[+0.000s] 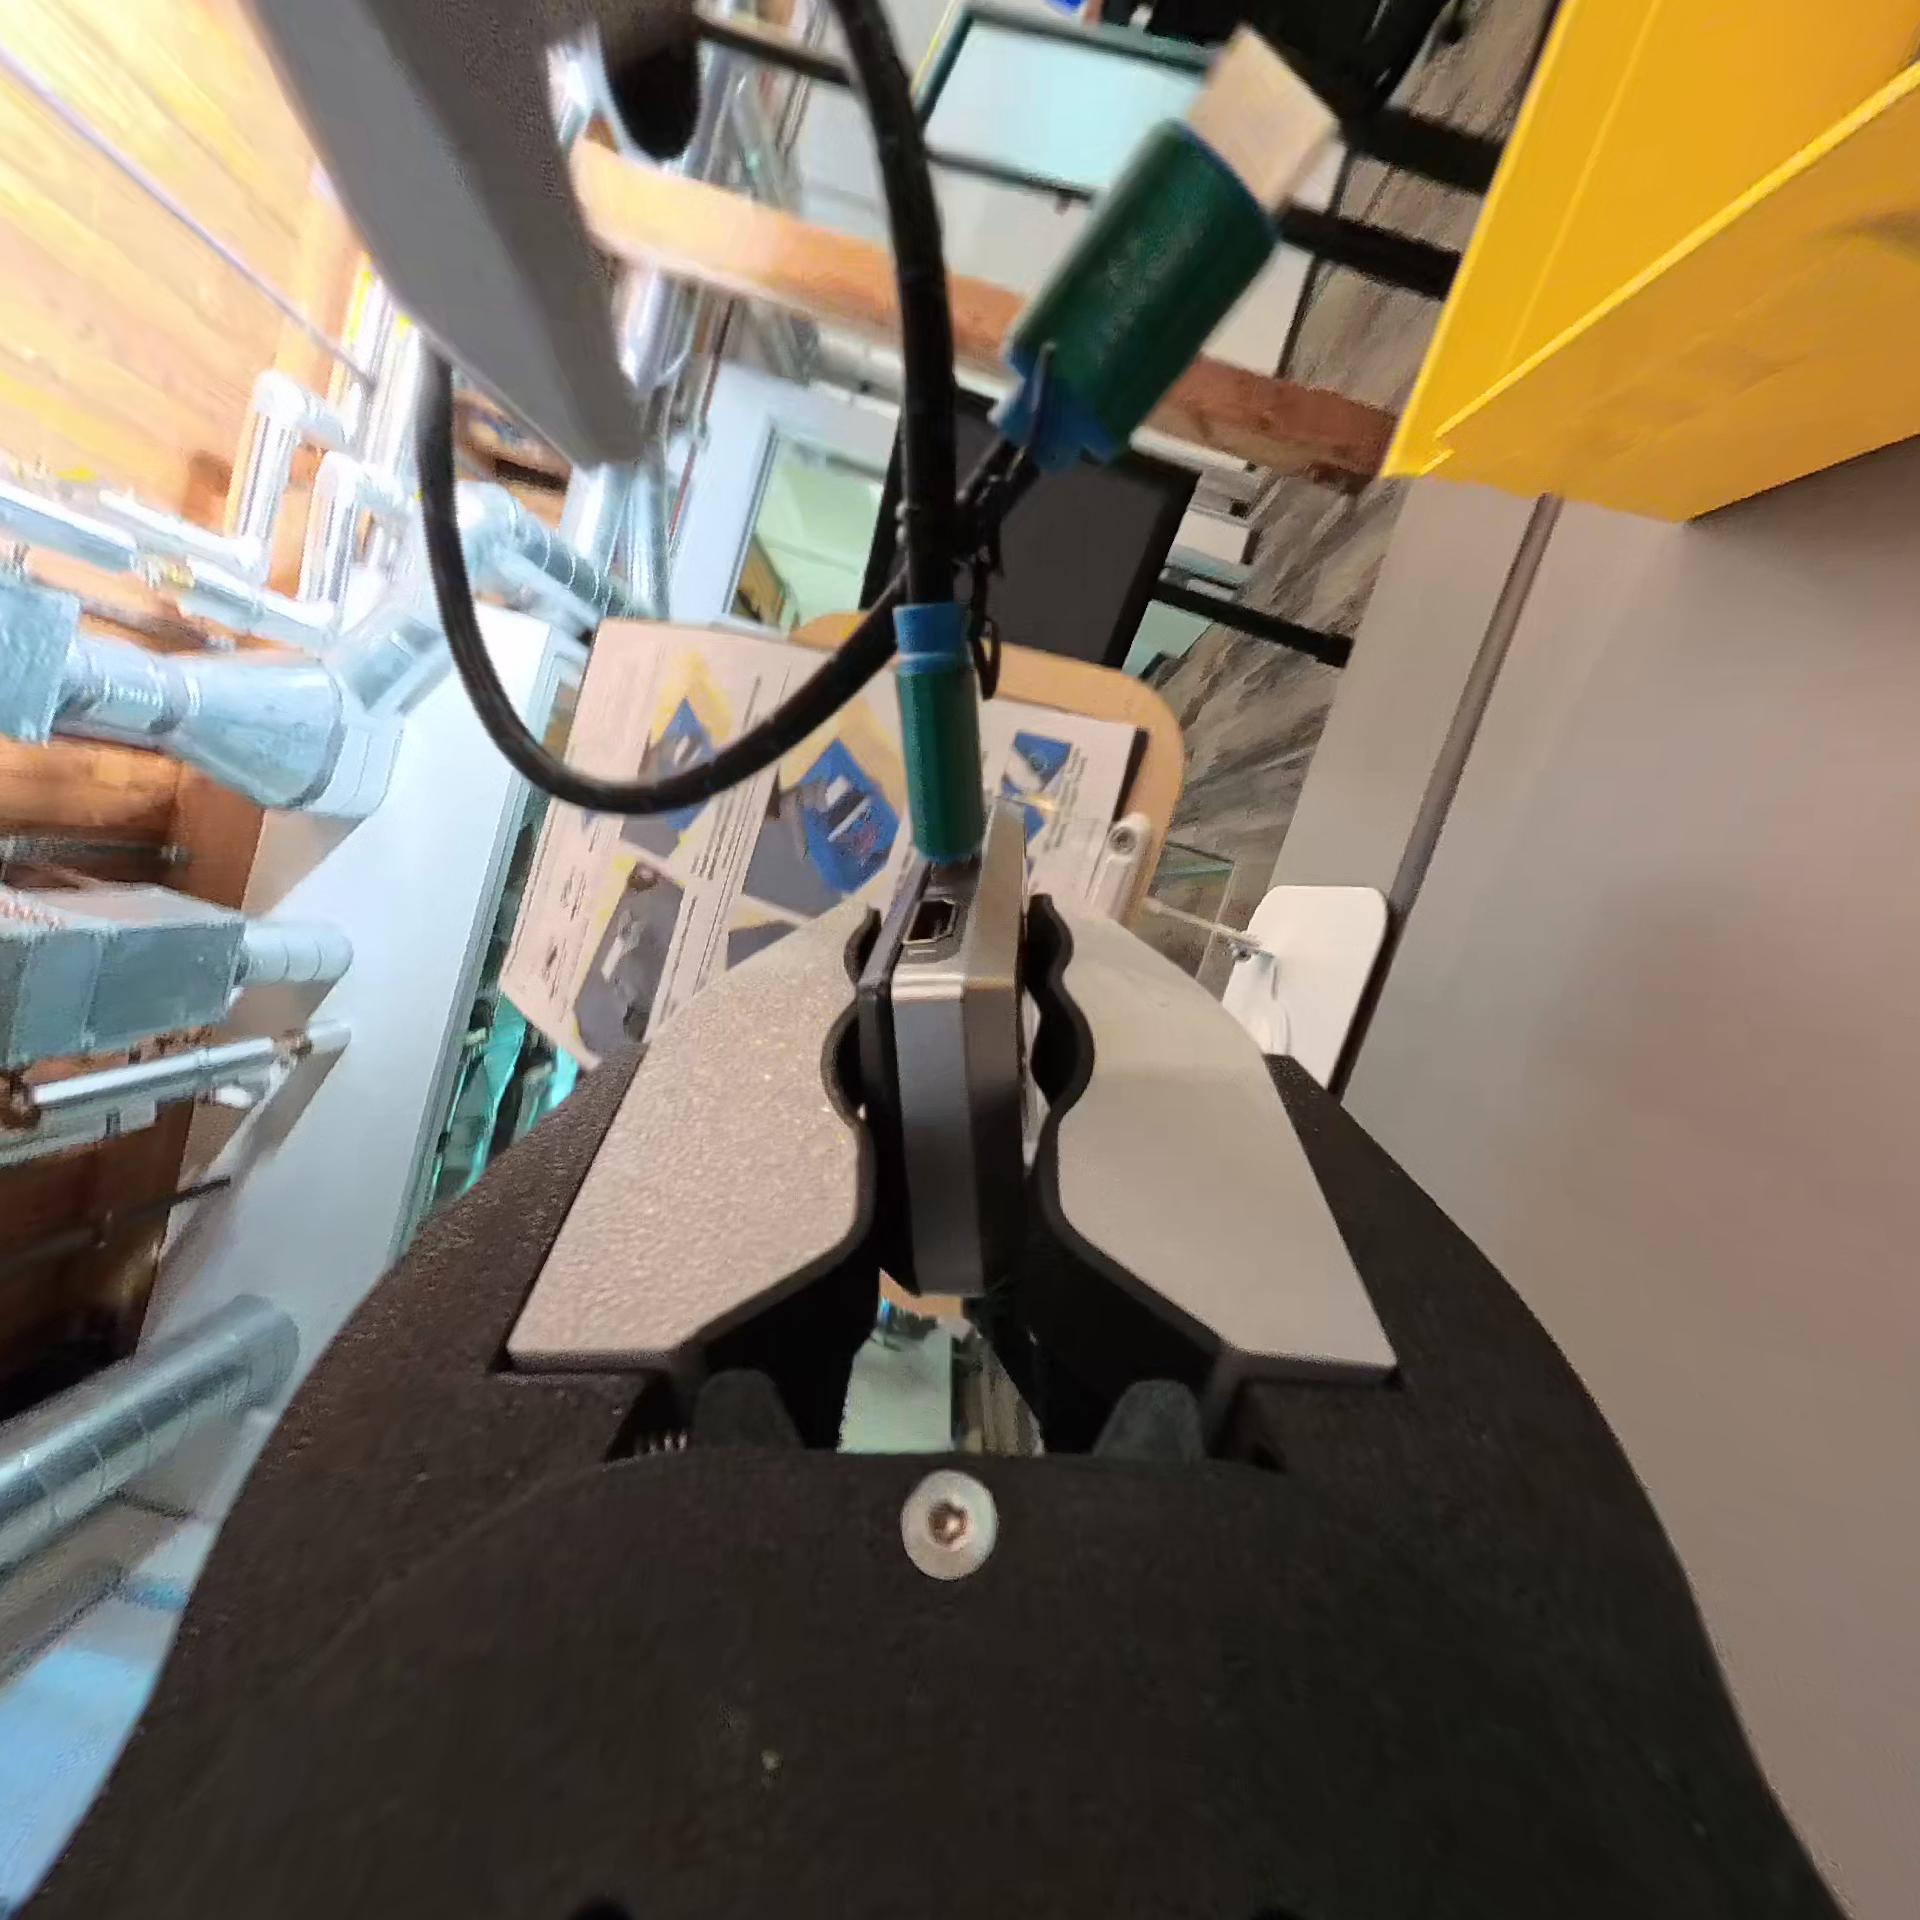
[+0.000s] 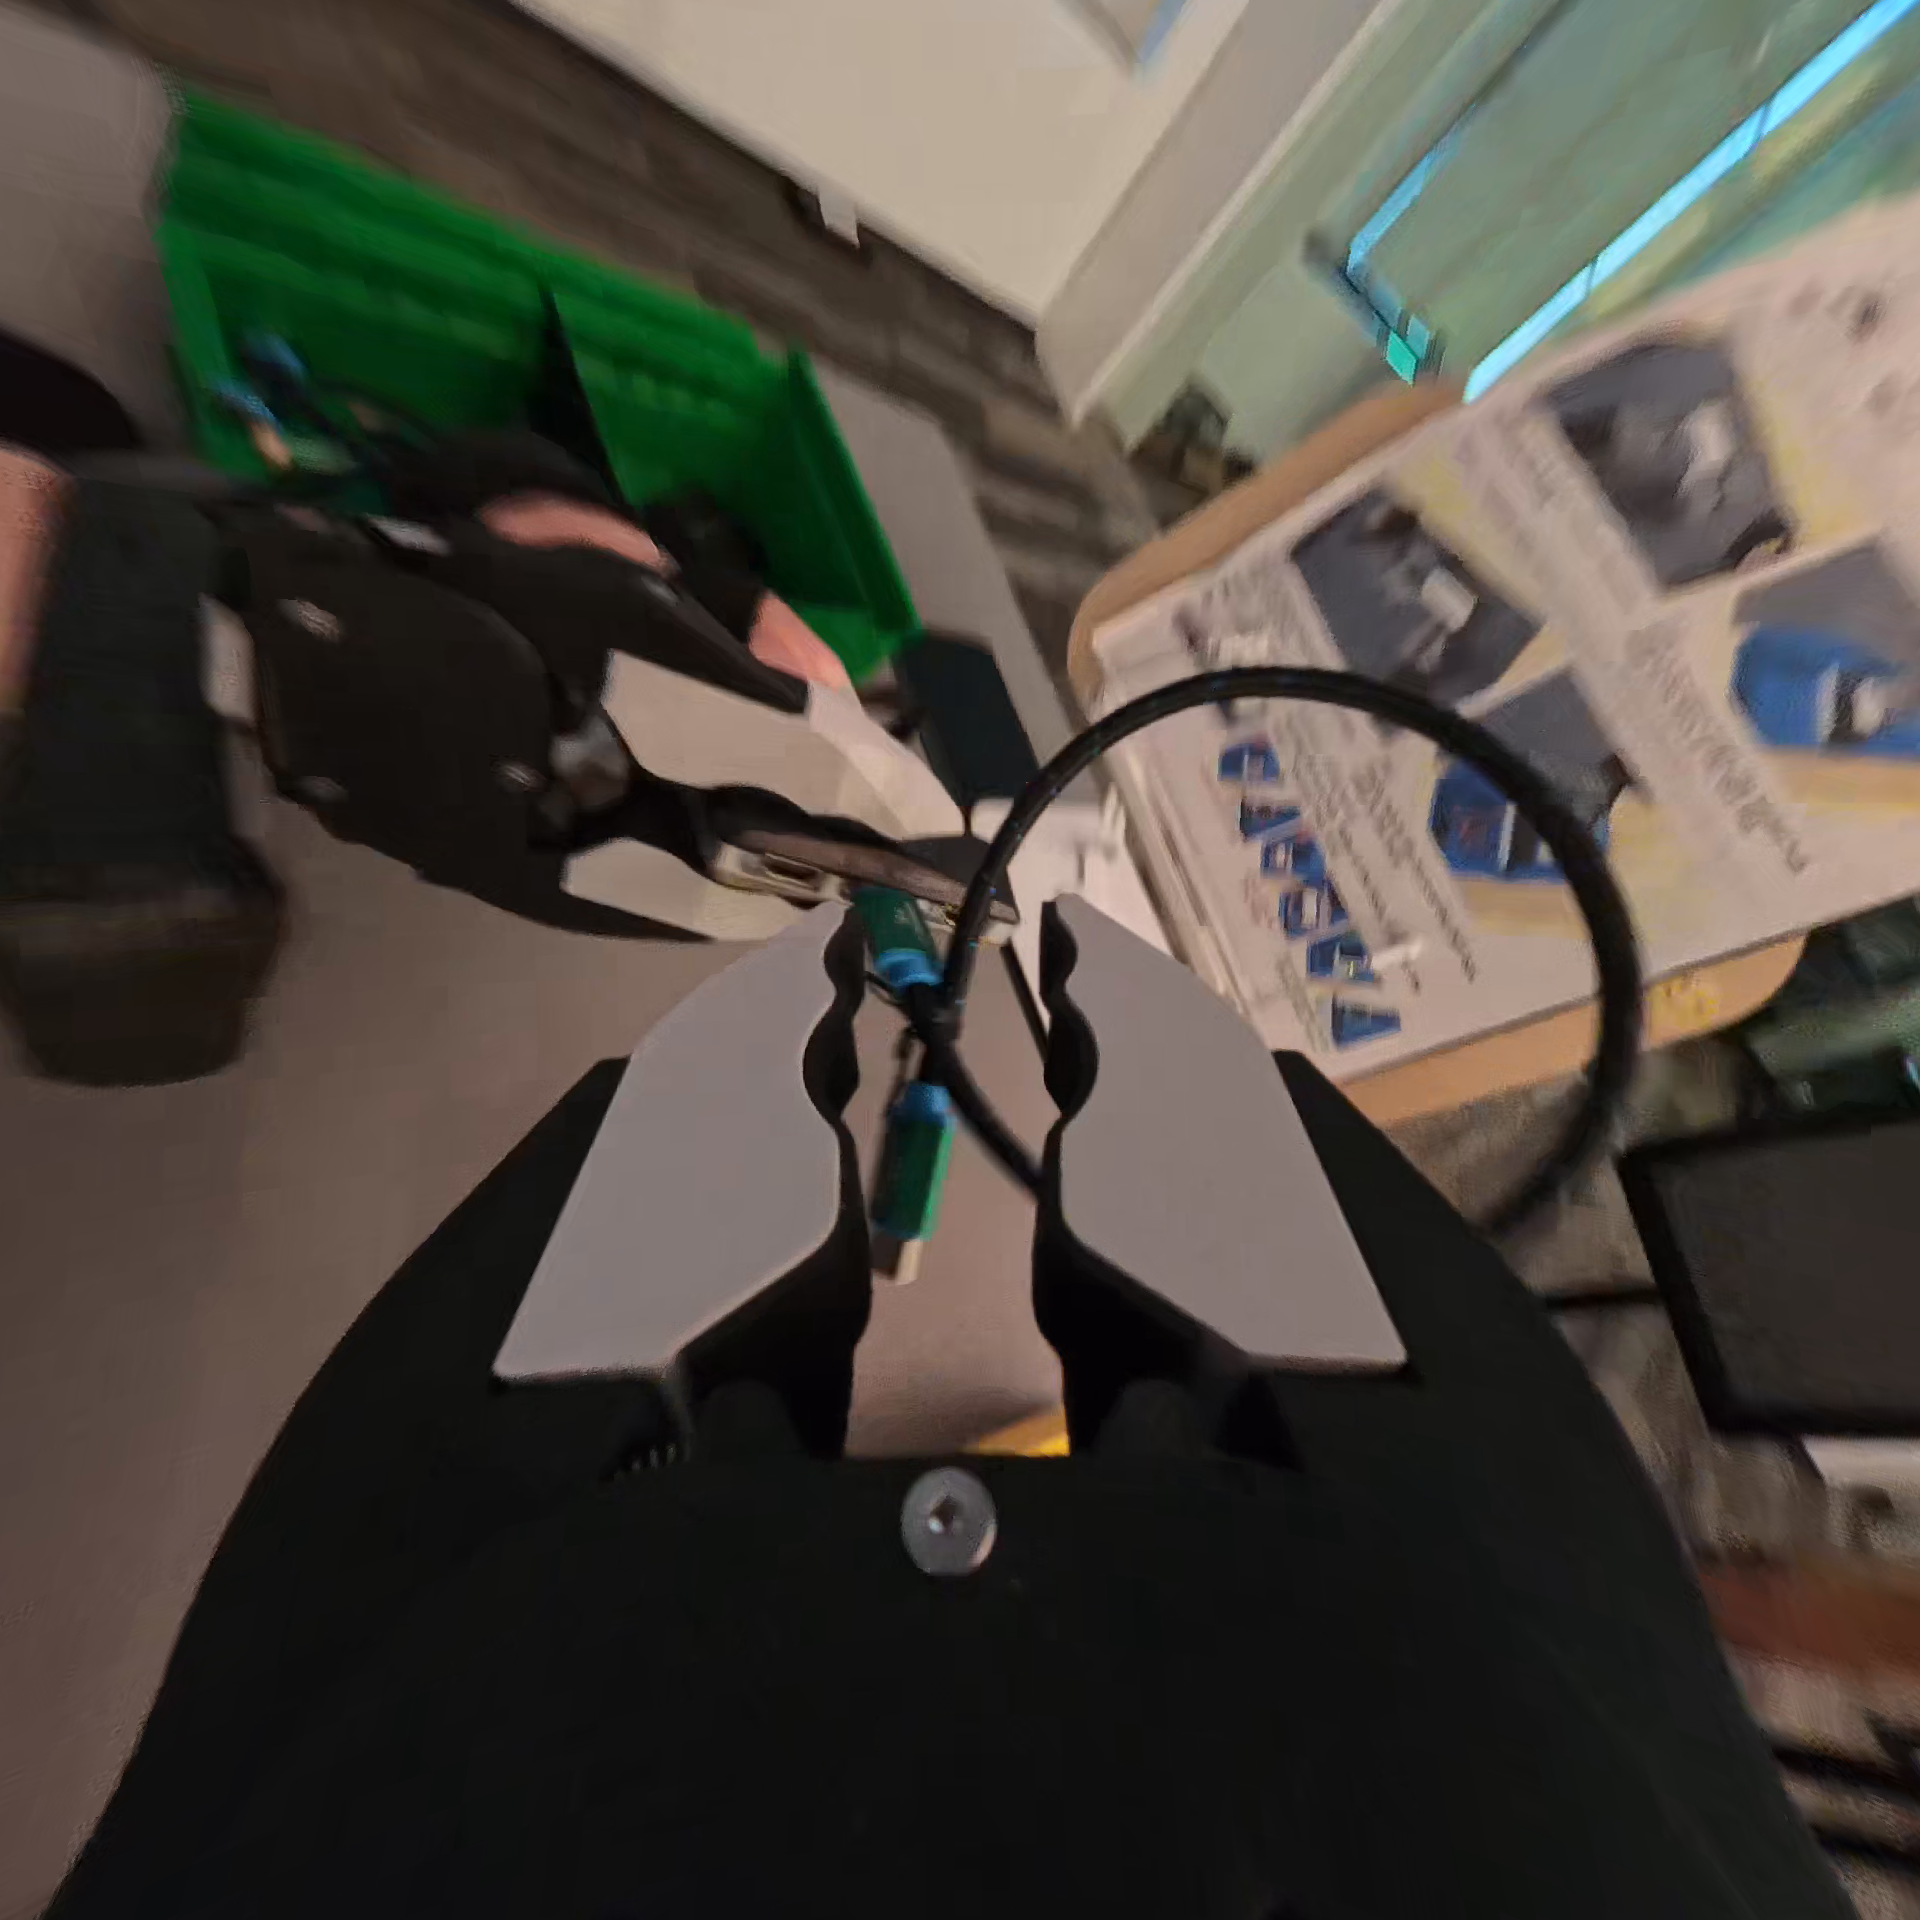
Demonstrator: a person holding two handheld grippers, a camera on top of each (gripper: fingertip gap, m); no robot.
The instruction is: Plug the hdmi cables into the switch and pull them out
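The left gripper (image 1: 951, 997) clamps the switch (image 1: 951, 1091), bracing its ports, while the right gripper (image 2: 945, 956), jaws apart, straddles the loose plug (image 2: 909, 1164).

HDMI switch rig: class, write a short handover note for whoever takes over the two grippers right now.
Left gripper: shut on the HDMI switch, held edge-on above the grey table.
Right gripper: open, empty, its fingers either side of the hanging cable.
Cable: one green plug is seated in the switch; the other green plug dangles free between the right fingers.
Done: one plug in.
Left: a second port is empty. Probably grasp the loose plug, insert it, then pull both plugs out.
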